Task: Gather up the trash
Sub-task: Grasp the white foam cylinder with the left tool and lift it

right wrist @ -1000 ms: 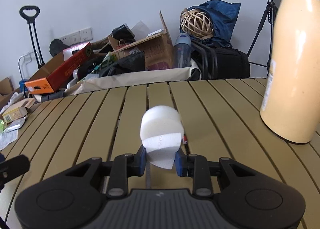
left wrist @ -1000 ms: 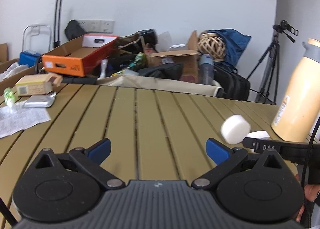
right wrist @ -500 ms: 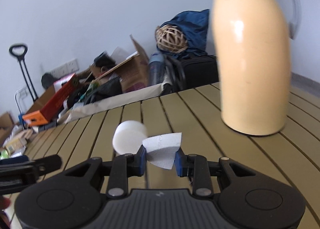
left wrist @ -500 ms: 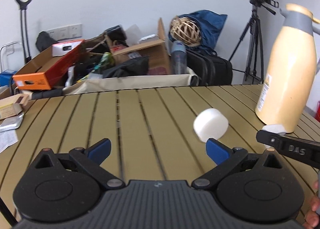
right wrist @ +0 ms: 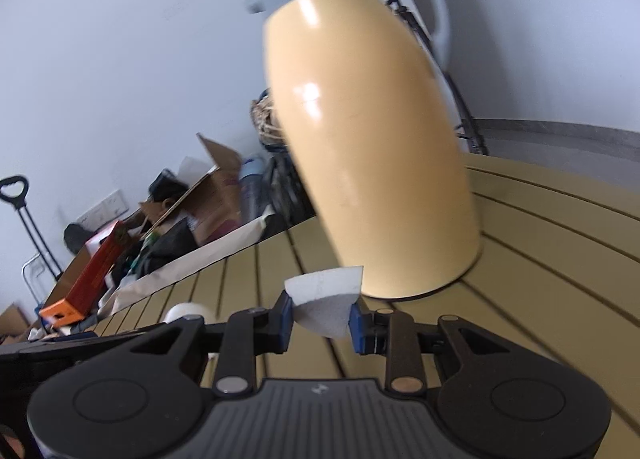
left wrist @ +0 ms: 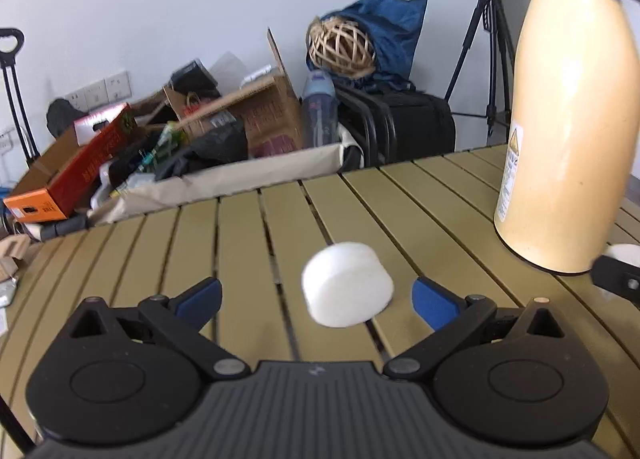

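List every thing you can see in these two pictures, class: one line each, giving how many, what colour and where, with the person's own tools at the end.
foam puck: 1, white, on the table between the left tool's open fingers, untouched
foam wedge: 1, white, clamped in the right tool
flask: 1, cream with grey collar, upright on the table's right side
table: 1, olive slatted
orange box: 1, orange and red, in the clutter behind the table
cardboard box: 1, brown, open, behind the table
wicker ball: 1, tan, on the blue bag
blue bag: 1, by the wall
tripod: 1, black, far right
left tool: 1, black with blue pads, open
right tool: 1, black with blue pads, shut on the wedge
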`<state>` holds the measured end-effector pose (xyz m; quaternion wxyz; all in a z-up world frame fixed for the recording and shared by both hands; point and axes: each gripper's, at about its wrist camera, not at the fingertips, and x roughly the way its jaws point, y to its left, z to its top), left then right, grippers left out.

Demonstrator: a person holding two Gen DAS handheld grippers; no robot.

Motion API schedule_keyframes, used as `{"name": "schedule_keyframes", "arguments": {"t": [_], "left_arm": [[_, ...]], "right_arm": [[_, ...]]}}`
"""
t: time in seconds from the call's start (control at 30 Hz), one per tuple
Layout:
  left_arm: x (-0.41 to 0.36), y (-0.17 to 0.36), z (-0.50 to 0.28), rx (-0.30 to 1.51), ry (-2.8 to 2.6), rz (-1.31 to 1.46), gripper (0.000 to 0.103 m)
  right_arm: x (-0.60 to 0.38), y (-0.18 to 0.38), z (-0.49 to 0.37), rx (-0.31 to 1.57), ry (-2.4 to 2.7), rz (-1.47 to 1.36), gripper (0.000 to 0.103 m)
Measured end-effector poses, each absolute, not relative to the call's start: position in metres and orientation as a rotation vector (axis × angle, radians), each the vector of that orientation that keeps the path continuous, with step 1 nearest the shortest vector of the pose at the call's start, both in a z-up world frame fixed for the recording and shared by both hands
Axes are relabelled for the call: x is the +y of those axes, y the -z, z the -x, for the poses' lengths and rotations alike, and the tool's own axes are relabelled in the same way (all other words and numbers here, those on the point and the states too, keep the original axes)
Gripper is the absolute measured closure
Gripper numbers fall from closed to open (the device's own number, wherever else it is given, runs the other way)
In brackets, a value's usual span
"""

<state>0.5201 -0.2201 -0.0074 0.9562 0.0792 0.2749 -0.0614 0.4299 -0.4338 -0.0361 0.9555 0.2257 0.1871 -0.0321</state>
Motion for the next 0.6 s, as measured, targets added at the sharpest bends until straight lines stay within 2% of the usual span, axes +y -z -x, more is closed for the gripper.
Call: {"name": "schedule_keyframes", "arguments": {"t": [0.6], "left_arm": [[-0.264, 0.035, -0.568, 0.670, 0.053, -0.181, 0.002]], "right_arm": [[-0.485, 0.056, -0.425, 0.361, 0.132, -0.511, 0.076]]}}
